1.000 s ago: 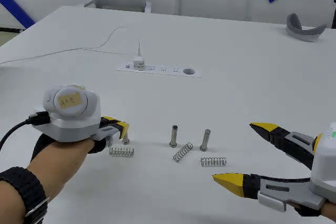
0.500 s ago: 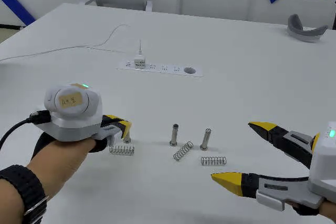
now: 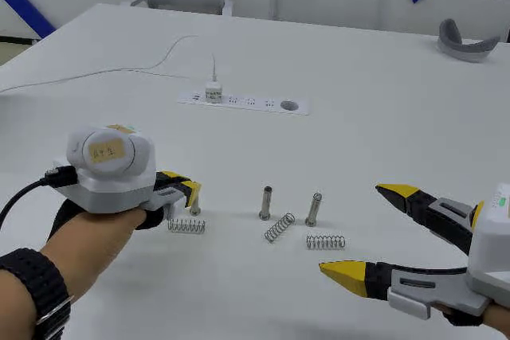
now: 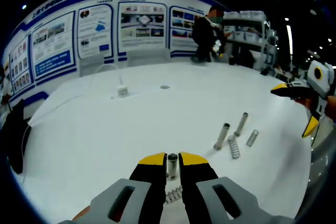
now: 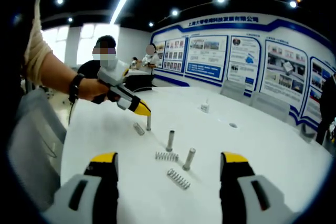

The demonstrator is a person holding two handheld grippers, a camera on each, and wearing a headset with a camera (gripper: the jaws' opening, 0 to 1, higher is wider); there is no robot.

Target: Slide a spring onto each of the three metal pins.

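We hold our left gripper [image 3: 190, 191] low, forearm [image 3: 76, 256] reaching in from the lower left, its jaws pinched on a pin [image 4: 171, 165]. Our right gripper [image 3: 358, 229] hovers at the lower right, jaws spread wide, tips pointing left.

Δ 1.0 s | right hand-held gripper [image 3: 351, 228] | edged slightly nearer right spring [image 3: 325, 241]

Scant legible writing.
Handwritten marks, too small to read, on yellow sticker [image 3: 106, 150] atop left gripper [image 3: 190, 190]. Blue Chinese heading [image 5: 239, 22] above wall poster panels [image 5: 251, 56], seemingly ending 有限公司, remainder too blurred to make out. Fine print on those panels illegible.
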